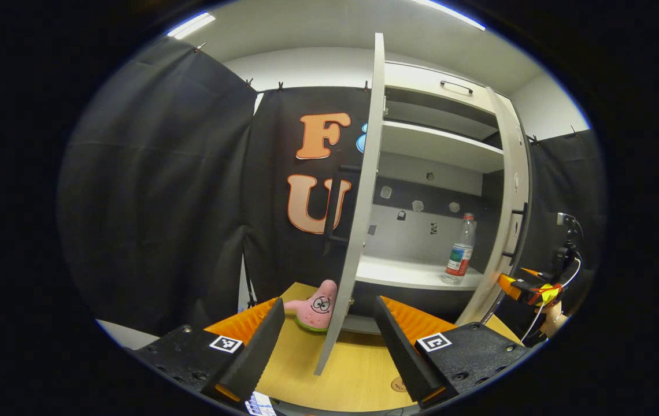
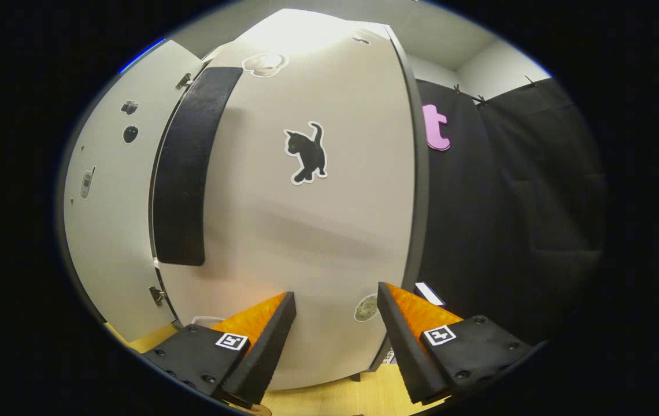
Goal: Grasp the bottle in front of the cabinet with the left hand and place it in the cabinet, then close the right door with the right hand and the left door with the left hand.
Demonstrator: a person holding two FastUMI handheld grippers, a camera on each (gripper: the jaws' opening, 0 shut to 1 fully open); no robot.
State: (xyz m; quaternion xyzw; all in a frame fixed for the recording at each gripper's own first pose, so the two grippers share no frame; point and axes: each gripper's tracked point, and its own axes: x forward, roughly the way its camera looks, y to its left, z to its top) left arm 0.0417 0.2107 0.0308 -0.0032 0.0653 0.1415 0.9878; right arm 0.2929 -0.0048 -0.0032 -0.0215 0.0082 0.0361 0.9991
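In the left gripper view, the left gripper (image 1: 329,341) is seen nearest, its two fingers spread apart and empty, raised over the wooden tabletop (image 1: 358,375). Between the fingers, the thin edge of the cabinet's left door (image 1: 358,219) is presented almost end-on, swung well open. Just beside that edge, on the tabletop, a pink starfish plush toy (image 1: 317,309) lies. Farther in, the plastic water bottle (image 1: 460,249) is found standing upright on the lower shelf (image 1: 404,274) of the cabinet, toward its right side, so the placing appears to be done and the empty spread fingers are explained. Beyond, at the right, the right door (image 1: 508,196) is seen partly swung, with the other gripper held just beside its outer face.

In the right gripper view, the right gripper (image 2: 335,341) is held released, fingers parted, close against the outer face of the right door (image 2: 312,231), where a black cat sticker (image 2: 306,153) is fixed. The posture suggests the door is being pushed closed.
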